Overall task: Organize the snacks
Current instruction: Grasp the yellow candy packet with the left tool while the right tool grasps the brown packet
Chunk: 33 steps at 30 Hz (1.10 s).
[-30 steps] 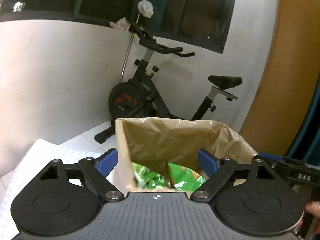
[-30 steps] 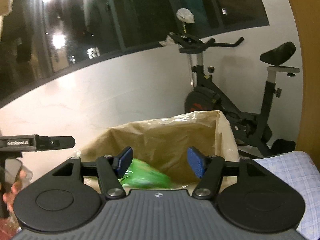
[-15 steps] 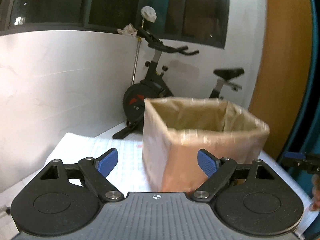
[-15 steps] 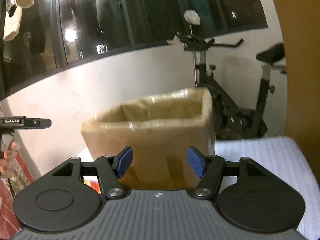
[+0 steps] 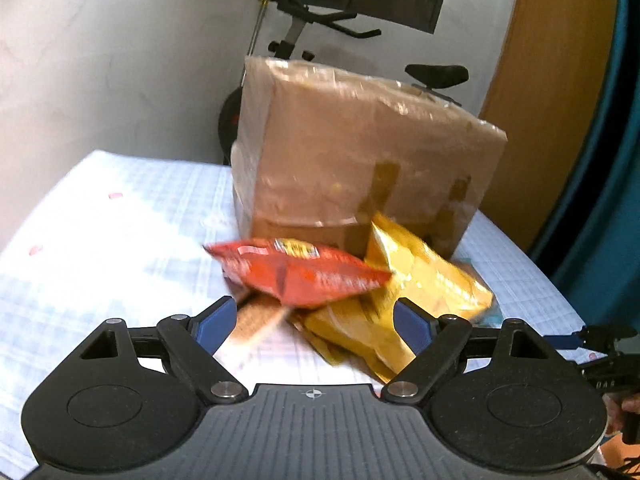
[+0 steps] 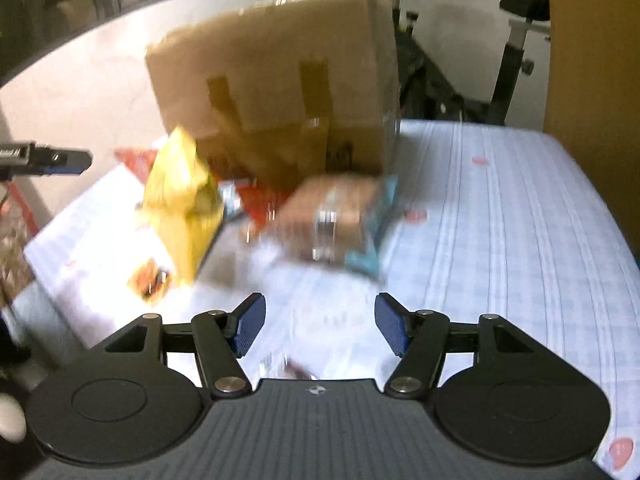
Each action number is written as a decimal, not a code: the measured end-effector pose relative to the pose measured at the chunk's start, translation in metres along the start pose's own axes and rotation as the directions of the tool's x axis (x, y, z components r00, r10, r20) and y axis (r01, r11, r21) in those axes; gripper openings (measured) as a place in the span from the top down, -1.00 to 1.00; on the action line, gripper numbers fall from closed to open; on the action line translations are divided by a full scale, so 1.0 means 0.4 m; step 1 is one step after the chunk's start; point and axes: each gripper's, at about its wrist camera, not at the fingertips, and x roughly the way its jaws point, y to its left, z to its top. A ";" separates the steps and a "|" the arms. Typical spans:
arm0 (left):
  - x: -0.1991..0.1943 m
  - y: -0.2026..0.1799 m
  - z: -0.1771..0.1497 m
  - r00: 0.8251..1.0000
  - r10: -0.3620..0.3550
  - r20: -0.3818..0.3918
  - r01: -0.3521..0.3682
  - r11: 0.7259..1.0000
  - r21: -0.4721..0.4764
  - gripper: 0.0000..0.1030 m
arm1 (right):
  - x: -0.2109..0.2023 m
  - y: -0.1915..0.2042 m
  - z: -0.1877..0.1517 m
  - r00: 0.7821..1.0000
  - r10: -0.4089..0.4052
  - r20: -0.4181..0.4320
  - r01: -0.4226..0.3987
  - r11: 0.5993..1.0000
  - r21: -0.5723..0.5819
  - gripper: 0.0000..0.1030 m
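A tall cardboard box (image 5: pixel 360 152) stands on the checked cloth; it also shows in the right wrist view (image 6: pixel 276 80). In front of it lie snack packets: a red one (image 5: pixel 296 270) on top, yellow ones (image 5: pixel 424 280) beside and under it. In the right wrist view a yellow packet (image 6: pixel 184 200) lies at the left and a brown and teal packet (image 6: pixel 340 216) in the middle. My left gripper (image 5: pixel 314 324) is open and empty just before the red packet. My right gripper (image 6: pixel 320 322) is open and empty, short of the packets.
An exercise bike (image 6: pixel 512 40) stands behind the table by the white wall. A wooden panel (image 5: pixel 552 80) and a teal curtain (image 5: pixel 608 184) are at the right. The table's cloth (image 6: pixel 500 208) stretches to the right of the box.
Both grippers have pulled back and dropped from above the box's open top to table height. The snack packets in front of the box have come into view.
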 end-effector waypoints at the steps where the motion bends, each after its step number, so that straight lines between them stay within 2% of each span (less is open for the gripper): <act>1: 0.001 -0.001 -0.007 1.000 0.002 -0.001 -0.002 1.000 0.000 -0.68 | -0.001 -0.002 -0.007 1.000 0.003 -0.019 -0.003 1.000 -0.009 -0.25; 5: -0.002 -0.005 -0.038 1.000 0.009 -0.001 -0.009 1.000 -0.008 -0.68 | -0.001 0.001 -0.028 0.994 0.023 -0.106 -0.032 0.996 -0.080 -0.24; 10: 0.004 -0.024 -0.074 1.000 0.018 -0.008 -0.019 1.000 -0.016 -0.68 | -0.005 0.014 -0.054 0.986 0.029 -0.164 -0.052 0.989 -0.137 -0.24; 13: 0.004 -0.024 -0.079 1.000 0.020 -0.009 -0.020 0.999 -0.025 -0.68 | 0.007 0.030 -0.061 0.982 0.000 -0.190 -0.037 0.981 -0.191 -0.23; 24: 0.018 -0.034 -0.103 0.999 0.029 -0.036 -0.030 0.999 -0.020 -0.68 | 0.111 0.058 0.004 0.990 -0.001 -0.143 -0.030 0.976 -0.217 -0.27; 33: 0.046 -0.034 -0.126 0.997 0.025 -0.072 -0.027 0.999 -0.023 -0.67 | 0.179 0.086 0.039 0.995 0.018 -0.101 -0.046 0.959 -0.280 -0.44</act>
